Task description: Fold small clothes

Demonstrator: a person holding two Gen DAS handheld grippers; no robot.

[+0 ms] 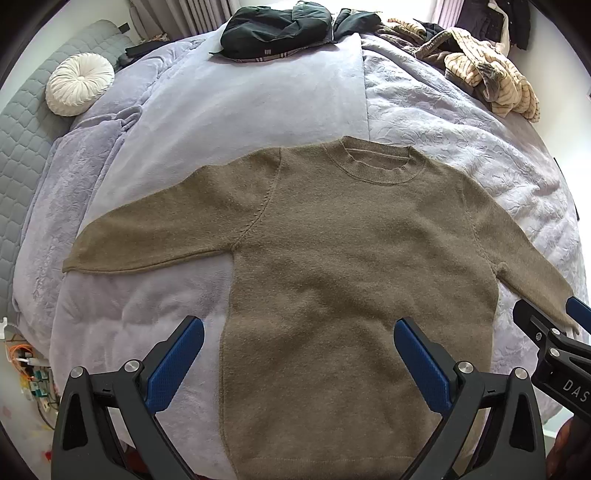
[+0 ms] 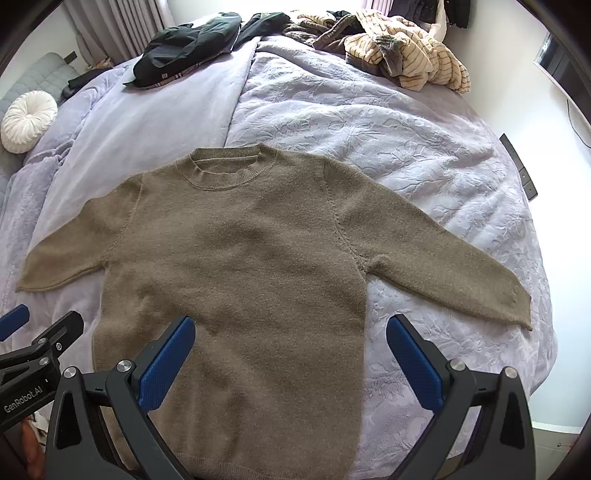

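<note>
Nearest: left tool hangs above the lower body of the sweater, jaws spread wide, nothing between the blue pads. Right tool likewise wide open and empty, over the sweater's lower right side, one pad above the knit and the other above the bedcover. Each tool shows at the edge of the other's view, so they sit side by side near the hem

Sweater lies face up on the bed, flat, hem toward the tools, collar away. Both sleeves stretched out to the sides, no crease or fold visible anywhere in the body

Judgement: spreading is done, folding not yet started. Left to do: sleeves in, body doubled

Farther back: a dark garment and a striped pile at the far edge, unfolded, possibly next in line. Round white cushion far left
</note>
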